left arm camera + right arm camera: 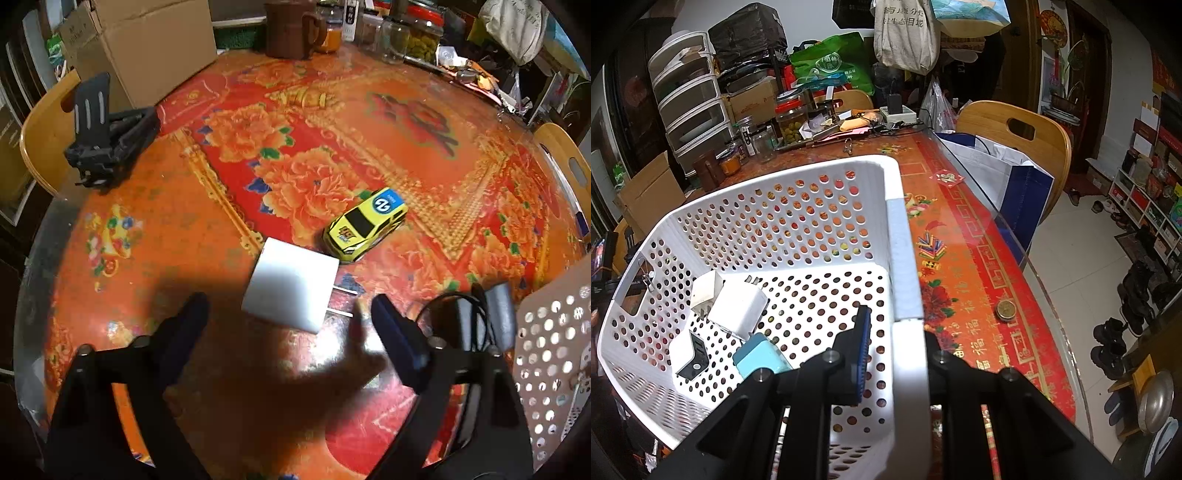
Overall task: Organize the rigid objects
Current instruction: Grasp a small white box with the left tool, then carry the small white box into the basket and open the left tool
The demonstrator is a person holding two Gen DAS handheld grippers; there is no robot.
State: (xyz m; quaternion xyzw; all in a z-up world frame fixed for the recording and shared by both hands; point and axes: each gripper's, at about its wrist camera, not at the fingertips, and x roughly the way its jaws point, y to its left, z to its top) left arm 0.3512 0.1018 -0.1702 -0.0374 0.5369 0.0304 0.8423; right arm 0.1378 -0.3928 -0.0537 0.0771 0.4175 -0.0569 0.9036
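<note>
The left gripper (290, 314) is pointing steeply down, fingers spread and empty, above the white charger (291, 290) lying on the worktop (166, 236). A yellow toy car (365, 225) is sitting just beyond. The right gripper (895, 332) is clamping the white basket (905, 258) wall; several chargers are lying inside.

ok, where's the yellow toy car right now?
Left wrist view: the yellow toy car sits on the red tablecloth right of centre, just beyond the white charger, outside the white basket.
</note>
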